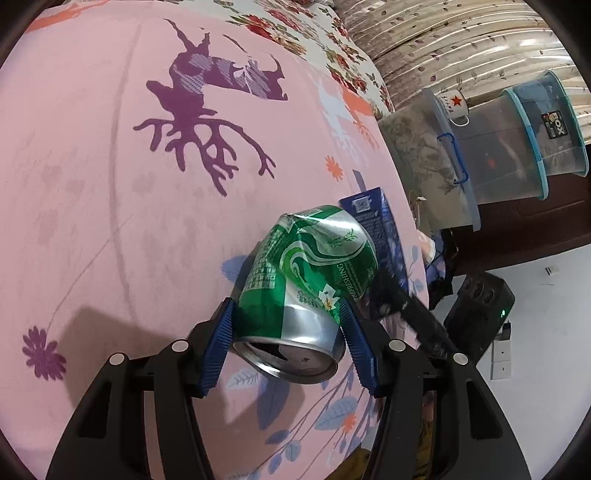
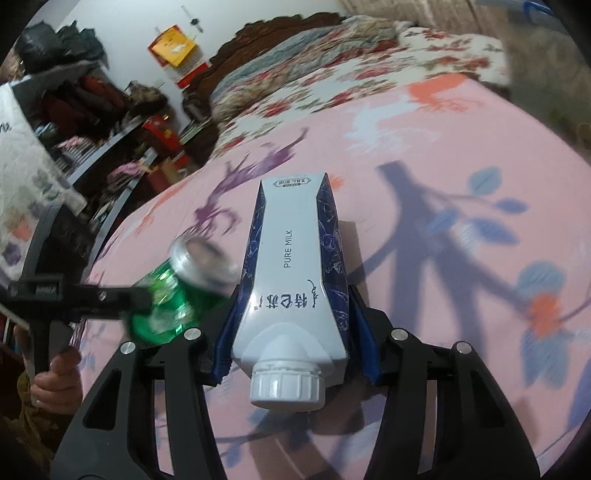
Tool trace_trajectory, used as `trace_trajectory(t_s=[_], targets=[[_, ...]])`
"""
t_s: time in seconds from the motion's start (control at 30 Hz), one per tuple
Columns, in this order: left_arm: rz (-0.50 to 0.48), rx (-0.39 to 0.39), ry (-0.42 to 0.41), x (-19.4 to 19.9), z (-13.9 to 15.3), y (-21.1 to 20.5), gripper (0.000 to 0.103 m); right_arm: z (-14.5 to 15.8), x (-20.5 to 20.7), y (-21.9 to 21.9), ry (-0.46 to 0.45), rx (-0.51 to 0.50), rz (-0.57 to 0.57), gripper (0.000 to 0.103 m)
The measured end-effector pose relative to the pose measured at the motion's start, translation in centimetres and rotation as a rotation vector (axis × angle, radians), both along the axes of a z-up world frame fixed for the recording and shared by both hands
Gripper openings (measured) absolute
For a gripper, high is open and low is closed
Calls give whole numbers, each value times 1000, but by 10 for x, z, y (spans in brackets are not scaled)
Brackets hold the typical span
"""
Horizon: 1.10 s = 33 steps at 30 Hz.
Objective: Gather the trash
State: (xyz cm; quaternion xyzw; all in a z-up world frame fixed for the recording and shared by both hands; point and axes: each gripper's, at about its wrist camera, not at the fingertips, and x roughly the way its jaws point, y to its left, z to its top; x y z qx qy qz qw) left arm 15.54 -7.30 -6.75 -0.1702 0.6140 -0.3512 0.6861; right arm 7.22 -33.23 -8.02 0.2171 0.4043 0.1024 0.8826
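Left gripper [image 1: 290,341]: blue ribbed fingers [image 1: 218,347] closed on the green can, one pad pressed on each side of its lower body; grip looks firm.
Green can [image 1: 310,280]: dented, opened, silver top facing the left wrist camera; held between the fingers just above the pink sheet, whether it touches the fabric cannot be told. Also seen blurred in the right wrist view, just left of the carton.
Right gripper [image 2: 295,349]: fingers [image 2: 225,339] clamped on the milk carton, pads flat against its two blue side panels.
Milk carton [image 2: 295,266]: white and blue, marked "PURE MILK", white screw cap nearest the camera, body lying along the fingers; its far end is near the sheet, contact unclear.
Person's hand [image 2: 51,376]: at the left edge of the right wrist view, gripping the handle of the left tool.
Bed [image 1: 92,221]: pink sheet with purple deer and blue leaf print; floral quilt [image 1: 295,33] farther up.
Surroundings: clear storage boxes [image 1: 498,155] stacked beside the bed, mug with red star [image 1: 456,105] on top.
Progress: both pieces of trash appear secured, one per gripper. No other litter is visible on the sheet.
Remaining: carrying both to a bin or bag; no such receptacle is identifiable in either view.
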Motion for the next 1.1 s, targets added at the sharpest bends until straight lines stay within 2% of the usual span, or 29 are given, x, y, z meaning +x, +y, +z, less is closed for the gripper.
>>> trace_trajectory(t_s=[0.23, 0.5, 0.83, 0.9, 0.97, 1.03, 1.1], targets=[[19, -7, -5, -15, 1, 6, 61, 3, 12, 31, 5, -28, 29, 55], [-28, -24, -7, -34, 2, 6, 71, 4, 35, 53, -7, -78, 72, 55], [22, -41, 12, -11, 4, 14, 70, 12, 15, 17, -30, -38, 1, 55], [27, -48, 7, -7, 6, 13, 64, 13, 11, 11, -33, -35, -4, 55], [28, -46, 9, -3, 4, 10, 40, 14, 5, 5, -38, -36, -6, 55], [35, -44, 13, 0, 2, 7, 27, 14, 1, 1, -41, -40, -7, 55], [35, -34, 9, 0, 2, 1, 23, 12, -2, -4, -41, -39, -9, 55]])
